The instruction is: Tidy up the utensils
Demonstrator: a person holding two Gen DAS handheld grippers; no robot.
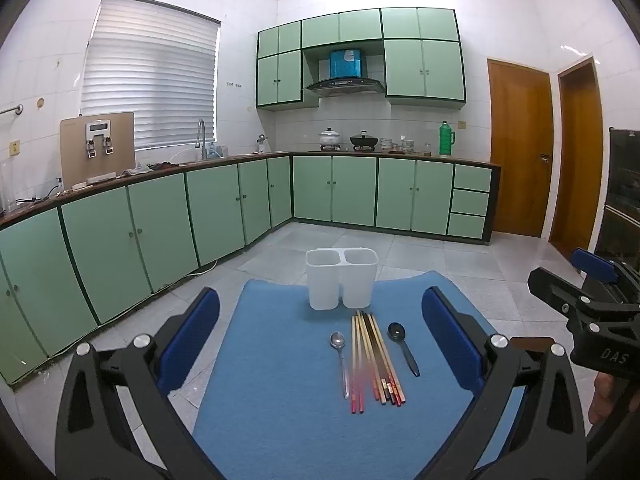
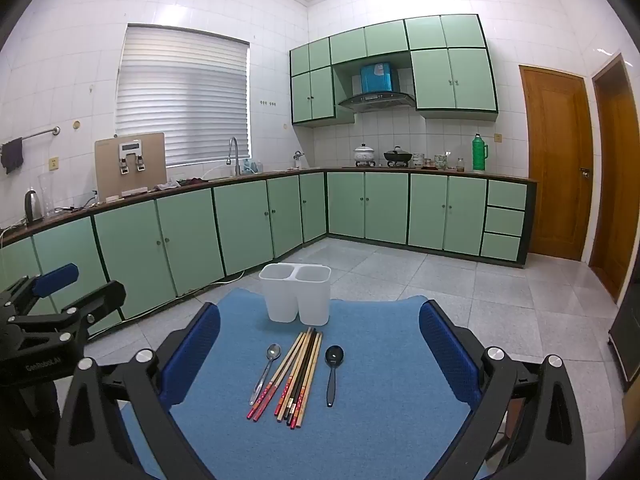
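A white two-compartment utensil holder (image 1: 341, 278) (image 2: 296, 293) stands empty at the far end of a blue mat (image 1: 280, 400) (image 2: 380, 400). In front of it lie a metal spoon (image 1: 340, 360) (image 2: 266, 370), a bundle of several chopsticks (image 1: 374, 360) (image 2: 298, 376) and a black spoon (image 1: 402, 346) (image 2: 333, 368). My left gripper (image 1: 320, 320) is open and empty, held above the near part of the mat. My right gripper (image 2: 320, 328) is open and empty too. Each gripper shows at the edge of the other's view.
The mat lies on a small table over a grey tiled floor. Green kitchen cabinets (image 1: 160, 220) run along the left and back walls. Wooden doors (image 2: 556, 160) stand at the right.
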